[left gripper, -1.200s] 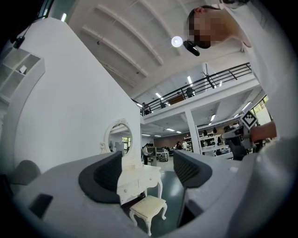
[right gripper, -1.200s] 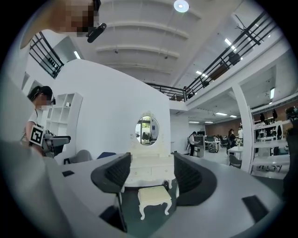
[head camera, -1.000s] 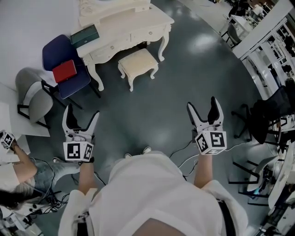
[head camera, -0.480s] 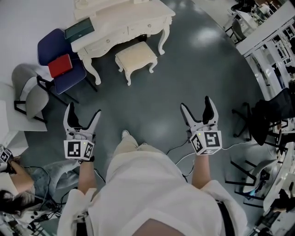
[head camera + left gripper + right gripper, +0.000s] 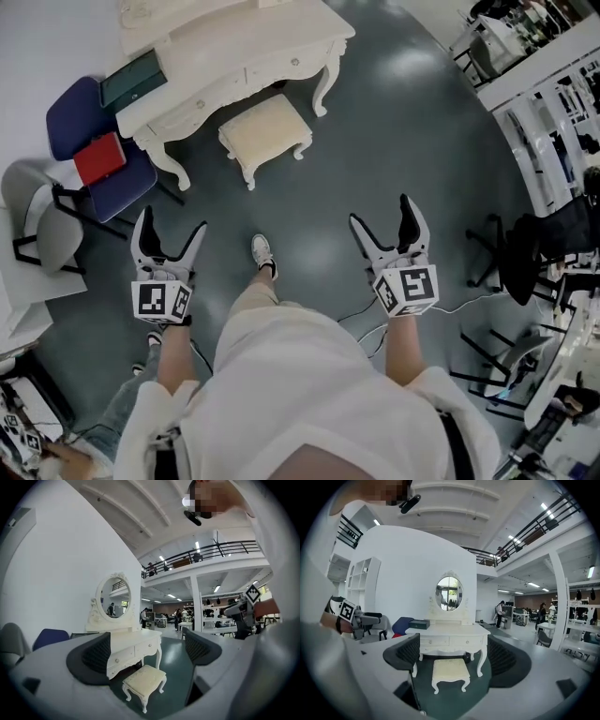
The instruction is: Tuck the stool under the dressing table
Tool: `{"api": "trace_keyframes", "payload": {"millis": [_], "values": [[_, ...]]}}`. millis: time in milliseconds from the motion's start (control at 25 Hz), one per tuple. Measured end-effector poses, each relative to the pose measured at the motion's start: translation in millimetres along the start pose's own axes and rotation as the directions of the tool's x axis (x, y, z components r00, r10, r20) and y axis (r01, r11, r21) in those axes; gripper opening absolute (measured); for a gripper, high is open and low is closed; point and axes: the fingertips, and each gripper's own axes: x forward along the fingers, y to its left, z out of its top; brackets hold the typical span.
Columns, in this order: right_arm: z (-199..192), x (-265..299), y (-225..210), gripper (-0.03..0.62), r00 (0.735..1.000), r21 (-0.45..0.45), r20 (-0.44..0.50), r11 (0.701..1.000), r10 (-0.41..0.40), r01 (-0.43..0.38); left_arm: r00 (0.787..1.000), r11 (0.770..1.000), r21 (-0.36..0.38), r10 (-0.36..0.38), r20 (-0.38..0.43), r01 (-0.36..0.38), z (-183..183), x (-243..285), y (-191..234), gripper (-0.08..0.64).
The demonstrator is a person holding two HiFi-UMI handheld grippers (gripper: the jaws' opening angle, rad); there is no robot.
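stool (image 5: 265,131) sits before dressing table (image 5: 225,42), seemingly untucked; left gripper (image 5: 171,225), right gripper (image 5: 382,214) gape.

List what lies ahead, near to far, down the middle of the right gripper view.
stool → dressing table → oval mirror at the table's back → white wall

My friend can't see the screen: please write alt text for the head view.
From above, a person holds an open left gripper and an open right gripper toward a cream stool standing before a white dressing table, not yet tucked under.
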Motion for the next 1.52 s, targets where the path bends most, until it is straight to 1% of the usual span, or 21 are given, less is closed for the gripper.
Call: {"api": "trace_keyframes", "payload": {"millis": [160,320,400,600,720,800,880,960,1040,1120,1240,1320,1440,1520], "values": [[24.9,86.1,-14.4,0.430,0.999,-0.028,-0.027,0.999,0.021,-0.022,1.000,1.000,-0.009,-0.019,0.005,0.019,10.6,85.8,41.7,0.494],[46.3,150.4,-22.5,0.430,0.999,-0.041,-0.037,0.999,0.025,-0.027,0.998,0.998,-0.023,-0.061,0.011,0.061,17.2,151.2,68.3,0.494],[50.1,171.1,-24.2,0.430,0.998,-0.049,-0.049,0.998,0.034,-0.036,0.997,0.996,-0.043,-0.073,0.000,0.073,13.6,173.3,74.7,0.494],[50.9,213.5,-39.3,0.430,0.995,-0.059,-0.078,0.996,0.057,-0.062,0.995,0.993,-0.071,-0.098,-0.032,0.095,3.1,215.6,74.9,0.494],[46.2,238.7,-52.8,0.430,0.992,-0.068,-0.096,0.994,0.081,-0.088,0.995,0.993,-0.076,-0.090,-0.051,0.086,-1.9,238.1,73.0,0.494],[40.9,255.3,-65.1,0.430,0.989,-0.059,-0.103,0.992,0.103,-0.110,0.995,0.996,-0.065,-0.072,-0.063,0.068,-4.0,251.6,71.5,0.494],[31.3,273.9,-77.5,0.430,0.982,-0.048,-0.119,0.987,0.146,-0.152,0.996,0.998,-0.059,-0.034,-0.086,0.029,-9.1,262.9,71.1,0.494],[20.3,296.0,-93.9,0.430,0.972,-0.057,-0.146,0.979,0.185,-0.195,0.994,0.998,-0.064,0.003,-0.108,-0.010,-17.3,279.4,69.4,0.494],[6.9,319.6,-110.1,0.430,0.960,-0.075,-0.180,0.970,0.217,-0.233,0.991,0.999,-0.049,0.017,-0.132,-0.024,-27.8,298.7,65.7,0.494],[-10.9,340.9,-119.1,0.430,0.942,-0.086,-0.222,0.957,0.253,-0.278,0.985,0.998,-0.035,0.036,-0.169,-0.042,-43.0,311.8,65.4,0.494],[-41.6,368.5,-123.3,0.430,0.909,-0.096,-0.284,0.934,0.304,-0.343,0.973,0.996,-0.047,0.070,-0.218,-0.082,-73.6,326.4,70.6,0.494],[-64.3,383.4,-122.5,0.430,0.887,-0.098,-0.317,0.919,0.336,-0.382,0.966,0.995,-0.047,0.079,-0.248,-0.093,-97.0,334.5,71.6,0.494],[-103.3,401.4,-119.5,0.430,0.856,-0.103,-0.367,0.899,0.363,-0.425,0.956,0.995,-0.047,0.072,-0.285,-0.089,-135.7,345.7,67.5,0.494],[-134.4,414.1,-115.4,0.430,0.838,-0.105,-0.405,0.892,0.365,-0.439,0.947,0.996,-0.048,0.062,-0.314,-0.081,-166.6,351.9,66.4,0.494]]}}
